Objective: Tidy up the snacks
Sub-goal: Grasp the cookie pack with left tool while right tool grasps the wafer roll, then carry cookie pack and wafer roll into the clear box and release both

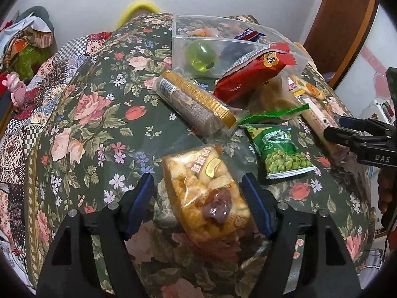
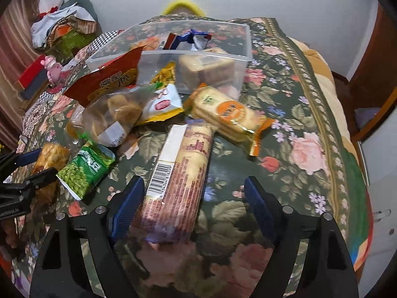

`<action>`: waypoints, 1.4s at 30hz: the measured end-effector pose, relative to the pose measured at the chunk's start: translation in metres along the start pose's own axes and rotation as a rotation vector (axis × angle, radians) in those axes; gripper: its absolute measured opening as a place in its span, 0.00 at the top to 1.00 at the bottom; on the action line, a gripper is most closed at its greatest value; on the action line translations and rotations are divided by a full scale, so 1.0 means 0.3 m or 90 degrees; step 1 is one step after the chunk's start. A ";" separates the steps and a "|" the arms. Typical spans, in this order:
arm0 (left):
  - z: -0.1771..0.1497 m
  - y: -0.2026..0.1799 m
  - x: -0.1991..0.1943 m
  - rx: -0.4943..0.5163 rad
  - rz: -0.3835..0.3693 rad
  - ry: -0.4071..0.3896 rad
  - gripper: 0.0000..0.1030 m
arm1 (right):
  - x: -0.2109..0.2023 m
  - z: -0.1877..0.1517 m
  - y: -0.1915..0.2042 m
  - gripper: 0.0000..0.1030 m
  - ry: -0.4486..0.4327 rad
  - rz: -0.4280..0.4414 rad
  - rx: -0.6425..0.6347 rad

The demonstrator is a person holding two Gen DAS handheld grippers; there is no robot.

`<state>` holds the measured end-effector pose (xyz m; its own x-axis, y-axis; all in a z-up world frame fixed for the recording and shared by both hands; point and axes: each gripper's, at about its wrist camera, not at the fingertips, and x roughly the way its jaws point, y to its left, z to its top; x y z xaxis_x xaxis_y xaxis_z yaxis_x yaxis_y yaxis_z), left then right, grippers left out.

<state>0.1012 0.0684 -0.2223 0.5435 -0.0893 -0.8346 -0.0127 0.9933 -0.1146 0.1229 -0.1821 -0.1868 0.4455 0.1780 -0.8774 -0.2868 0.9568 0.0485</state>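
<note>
My left gripper (image 1: 197, 193) is open and straddles a clear pack of golden puffed snacks (image 1: 208, 198) lying on the floral tablecloth (image 1: 94, 114); neither pad presses it. My right gripper (image 2: 194, 196) is also open, around the near end of a long biscuit roll with a barcode (image 2: 178, 173). The roll lies close to the left finger and well clear of the right one. A green pea packet (image 1: 280, 149) lies between the two grippers. A clear plastic box (image 1: 178, 37) at the back holds a green ball (image 1: 201, 57) and a few packets.
A red packet (image 2: 111, 79), a clear cookie bag (image 2: 116, 114), a yellow-white packet (image 2: 163, 106) and an orange cracker pack (image 2: 228, 114) crowd the box's front. A gold-brown biscuit roll (image 1: 196, 101) lies left of them. The table edge (image 2: 347, 173) drops off at the right.
</note>
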 end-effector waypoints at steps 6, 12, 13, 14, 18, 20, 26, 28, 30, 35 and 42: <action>0.003 -0.012 0.012 0.004 0.005 -0.011 0.52 | 0.024 0.017 0.008 0.45 0.004 0.014 -0.001; 0.005 -0.003 -0.013 -0.005 0.011 -0.028 0.57 | 0.069 0.022 0.016 0.59 0.008 0.027 0.007; 0.005 -0.004 -0.022 -0.003 0.014 -0.033 0.57 | 0.062 0.020 0.011 0.59 0.003 0.032 0.013; 0.007 -0.006 -0.033 0.001 0.017 -0.038 0.57 | 0.055 0.017 0.009 0.59 -0.001 0.036 0.016; 0.028 -0.013 -0.079 0.008 0.024 -0.063 0.57 | 0.001 0.010 -0.005 0.59 -0.028 0.034 0.014; 0.047 -0.017 -0.107 0.006 0.022 -0.079 0.57 | -0.031 0.011 -0.007 0.59 -0.043 0.032 0.013; 0.120 -0.041 -0.174 0.010 0.016 -0.128 0.57 | -0.109 0.042 -0.033 0.60 -0.085 0.035 0.022; 0.149 -0.048 -0.187 0.012 0.013 -0.142 0.57 | -0.125 0.068 -0.043 0.60 -0.100 0.038 0.029; 0.184 -0.056 -0.201 0.013 0.008 -0.157 0.57 | -0.144 0.086 -0.046 0.60 -0.114 0.040 0.033; 0.284 -0.075 -0.220 0.018 -0.003 -0.191 0.57 | -0.181 0.149 -0.053 0.60 -0.154 0.043 0.036; 0.410 -0.112 -0.201 0.036 -0.011 -0.215 0.57 | -0.190 0.238 -0.059 0.60 -0.188 0.044 0.034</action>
<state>0.1721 0.0494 -0.1019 0.7907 -0.0866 -0.6060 0.0408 0.9952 -0.0891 0.1630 -0.1927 -0.1036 0.6562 0.2953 -0.6944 -0.2838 0.9493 0.1355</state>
